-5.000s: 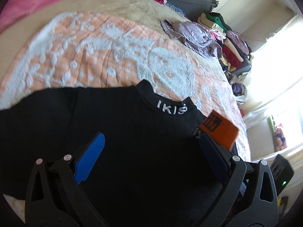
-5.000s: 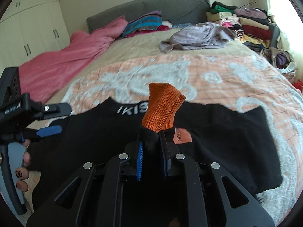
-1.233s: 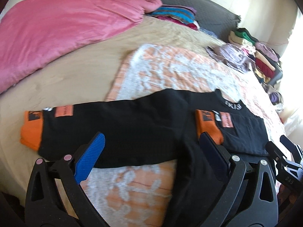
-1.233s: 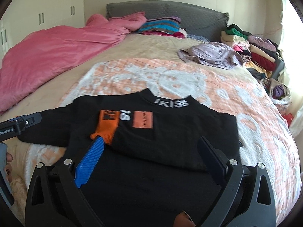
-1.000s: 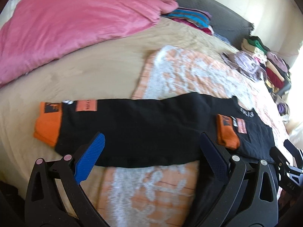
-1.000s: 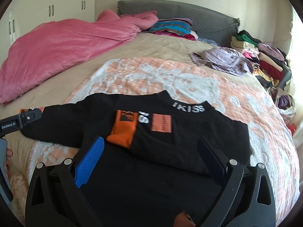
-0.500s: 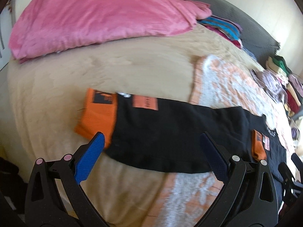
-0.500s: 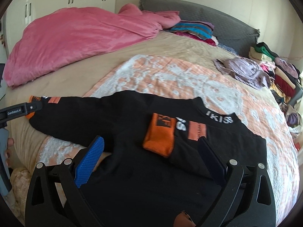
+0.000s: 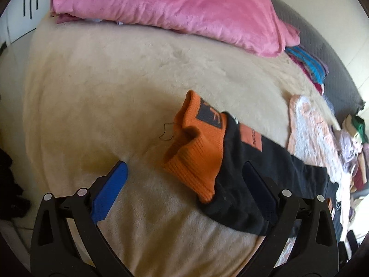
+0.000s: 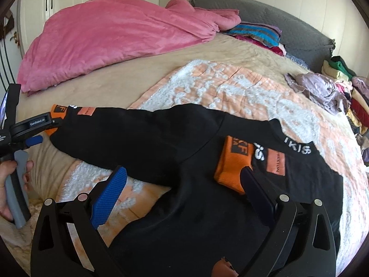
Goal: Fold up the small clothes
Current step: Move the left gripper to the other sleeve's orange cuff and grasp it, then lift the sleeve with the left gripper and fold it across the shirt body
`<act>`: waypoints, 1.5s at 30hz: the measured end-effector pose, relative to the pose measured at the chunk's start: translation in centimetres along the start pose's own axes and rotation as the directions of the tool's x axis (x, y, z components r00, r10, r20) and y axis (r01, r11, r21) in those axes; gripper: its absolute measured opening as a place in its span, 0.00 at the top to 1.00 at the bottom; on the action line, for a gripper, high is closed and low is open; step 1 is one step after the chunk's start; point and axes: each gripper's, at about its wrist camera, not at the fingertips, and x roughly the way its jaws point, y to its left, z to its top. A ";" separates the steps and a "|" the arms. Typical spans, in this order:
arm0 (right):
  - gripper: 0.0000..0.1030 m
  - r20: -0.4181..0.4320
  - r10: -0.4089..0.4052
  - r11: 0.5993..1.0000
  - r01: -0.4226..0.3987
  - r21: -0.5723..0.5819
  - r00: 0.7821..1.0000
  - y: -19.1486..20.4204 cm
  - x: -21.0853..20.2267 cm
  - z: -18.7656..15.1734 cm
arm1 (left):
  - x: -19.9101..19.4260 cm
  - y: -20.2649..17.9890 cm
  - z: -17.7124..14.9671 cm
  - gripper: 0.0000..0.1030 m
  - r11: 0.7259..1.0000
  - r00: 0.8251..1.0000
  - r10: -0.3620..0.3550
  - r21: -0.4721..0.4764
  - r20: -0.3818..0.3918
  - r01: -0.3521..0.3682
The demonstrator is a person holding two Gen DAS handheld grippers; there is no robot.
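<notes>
Black sweater (image 10: 184, 143), collar lettering "IKIS", orange sleeve patches unreadable.

Both jaws gape wide: left hand-held gripper (image 9: 184, 180) held low, its grey handle in the person's hand (image 10: 9, 182); right hand-held gripper (image 10: 184, 180) likewise.

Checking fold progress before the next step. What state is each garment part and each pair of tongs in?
black sweater: flat on bed, partly folded.
right sleeve: folded across chest.
left sleeve: stretched out, unfolded.
left tongs: open, at left sleeve's orange cuff.
right tongs: open, empty.
</notes>
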 end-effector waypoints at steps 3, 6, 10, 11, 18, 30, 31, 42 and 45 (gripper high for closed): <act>0.05 -0.013 0.015 1.000 -0.014 0.013 1.000 0.0 0.3 -0.2 | -0.2 -0.2 0.0 0.32 0.999 0.999 -0.033 0.001 0.021 0.033; 0.05 -0.018 0.018 1.000 -0.017 0.021 1.000 -0.1 0.3 -0.5 | 0.1 -0.6 0.5 0.77 0.995 0.995 -0.098 -0.008 0.019 0.098; 0.05 -0.019 0.018 0.999 -0.017 0.033 1.000 -0.5 0.0 -0.9 | -0.4 -1.5 0.6 0.97 0.986 0.986 -0.165 0.002 0.028 0.165; 0.05 -0.019 0.016 0.999 -0.015 0.036 1.000 -0.6 0.0 -1.0 | -0.9 -2.0 0.6 0.97 0.983 0.983 -0.181 0.013 0.038 0.181; 0.05 -0.006 0.007 0.996 -0.006 0.094 1.000 -2.5 -1.0 -1.6 | -4.3 -5.8 0.9 0.97 0.955 0.955 -0.290 0.090 0.065 0.284; 0.05 0.027 -0.051 0.972 0.044 0.230 0.998 -8.0 -4.0 -3.6 | -8.0 -14.7 -0.8 0.97 0.881 0.910 -0.412 0.270 0.040 0.387; 0.05 0.029 -0.056 0.969 0.047 0.241 0.998 -8.5 -4.3 -3.8 | -8.1 -15.4 -1.1 0.97 0.875 0.907 -0.419 0.283 0.036 0.392; 0.05 0.043 -0.126 0.924 0.102 0.368 0.991 -14.0 -7.2 -6.6 | -9.3 -21.8 -3.8 0.97 0.803 0.873 -0.487 0.380 -0.026 0.459; 0.05 0.040 -0.144 0.910 0.117 0.397 0.989 -15.4 -7.7 -7.4 | -9.4 -23.1 -4.6 0.97 0.785 0.865 -0.499 0.400 -0.045 0.474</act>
